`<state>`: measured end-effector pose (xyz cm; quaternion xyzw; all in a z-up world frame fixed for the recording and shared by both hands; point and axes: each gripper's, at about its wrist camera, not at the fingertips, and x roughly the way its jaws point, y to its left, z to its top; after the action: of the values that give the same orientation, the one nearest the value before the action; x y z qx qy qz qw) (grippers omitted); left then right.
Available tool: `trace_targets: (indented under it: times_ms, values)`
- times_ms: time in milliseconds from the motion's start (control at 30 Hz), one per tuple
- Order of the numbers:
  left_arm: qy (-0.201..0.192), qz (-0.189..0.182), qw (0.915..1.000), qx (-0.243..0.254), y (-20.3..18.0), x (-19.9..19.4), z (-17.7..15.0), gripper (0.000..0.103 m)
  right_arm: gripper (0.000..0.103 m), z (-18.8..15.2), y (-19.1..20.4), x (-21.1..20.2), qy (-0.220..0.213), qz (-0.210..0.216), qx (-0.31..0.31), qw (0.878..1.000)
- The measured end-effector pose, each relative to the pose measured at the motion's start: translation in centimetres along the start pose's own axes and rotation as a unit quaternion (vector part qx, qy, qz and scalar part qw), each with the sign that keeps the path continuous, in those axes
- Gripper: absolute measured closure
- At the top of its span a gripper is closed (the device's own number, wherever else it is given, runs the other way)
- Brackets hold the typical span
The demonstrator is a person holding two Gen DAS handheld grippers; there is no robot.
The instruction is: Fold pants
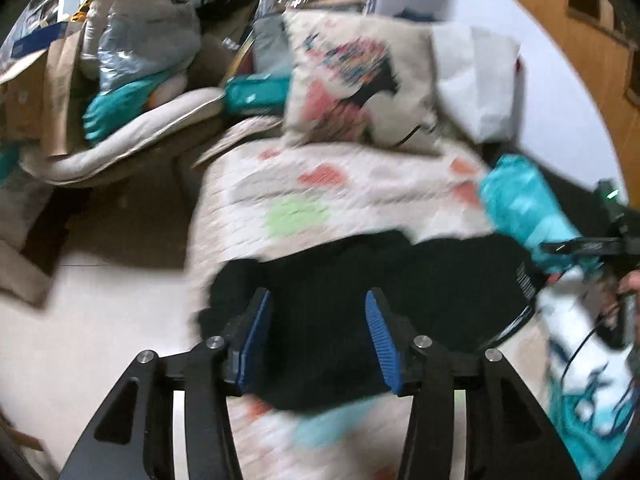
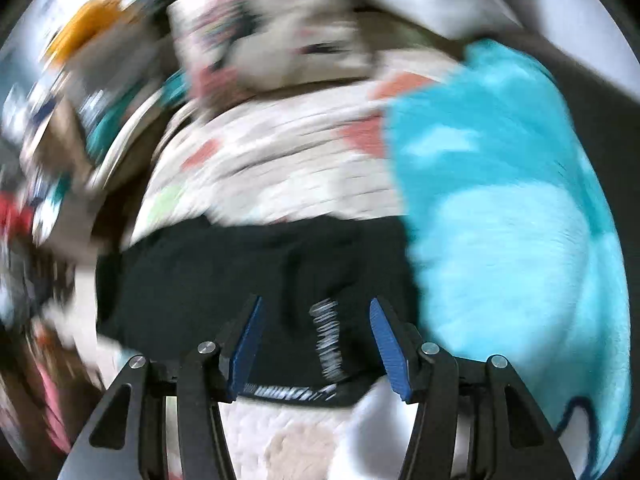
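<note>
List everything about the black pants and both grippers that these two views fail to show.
- Black pants, left wrist view: near edge hidden behind the left gripper; fold layers lost to blur and dark cloth.
- White lettering, right wrist view: motion blur makes it unreadable between the open pads of the right gripper.
- Pants' right side: covered by the turquoise blanket.

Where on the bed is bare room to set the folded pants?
Free: the quilt between the black pants and the patterned pillow. Crowded: the turquoise blanket along the pants' right side, and the clutter pile off the bed's left.
</note>
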<state>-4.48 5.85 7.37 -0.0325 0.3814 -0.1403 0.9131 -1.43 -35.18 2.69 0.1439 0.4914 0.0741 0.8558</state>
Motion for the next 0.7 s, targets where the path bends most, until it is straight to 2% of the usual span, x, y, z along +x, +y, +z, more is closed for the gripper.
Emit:
trace_targets:
  times_ms: [100, 200, 333, 400, 467, 500, 533, 567, 633, 700]
  values:
    - [-0.021, -0.061, 0.997, -0.044, -1.4, 1.8, -0.9, 0.055, 0.044, 1.2, -2.0, 1.5, 0.008, -0.026, 0.036, 0.999]
    - [-0.016, -0.091, 0.9942, -0.055, -1.8, 3.2, -2.5, 0.055, 0.044, 1.9, -1.8, 3.2, 0.018, -0.042, 0.034, 0.998]
    - [0.002, -0.057, 0.9979, -0.03, -0.8, 4.3, -4.8, 0.055, 0.04, 1.7, 0.1, 6.1, 0.048, -0.07, -0.018, 0.996]
    - [0.009, -0.032, 0.999, -0.03, 0.2, 4.4, -5.6, 0.055, 0.032, 0.7, 0.2, 7.9, 0.064, -0.103, -0.037, 0.992]
    - [0.003, -0.02, 0.9989, -0.042, 1.3, 4.0, -5.6, 0.055, 0.02, -0.1, 0.9, 9.2, 0.065, -0.126, -0.065, 0.988]
    - [-0.004, -0.017, 0.9986, -0.05, 1.8, 3.6, -5.4, 0.055, 0.021, -0.2, 1.2, 9.5, 0.065, -0.14, -0.072, 0.985]
    - [-0.012, -0.013, 0.9983, -0.056, 2.3, 3.3, -5.3, 0.055, 0.03, -0.3, 1.6, 9.7, 0.064, -0.152, -0.072, 0.984]
    - [-0.019, -0.007, 0.9979, -0.062, 2.7, 3.0, -5.2, 0.055, 0.06, -0.3, 1.8, 9.6, 0.061, -0.141, -0.063, 0.986]
    - [-0.027, 0.007, 0.9962, -0.083, 3.9, 2.5, -5.2, 0.055, 0.062, -0.1, 1.8, 9.3, 0.054, -0.127, -0.048, 0.989]
    - [-0.031, 0.019, 0.993, -0.113, 5.5, 2.2, -5.3, 0.055, 0.064, -0.2, 1.6, 8.9, 0.038, -0.15, -0.055, 0.986]
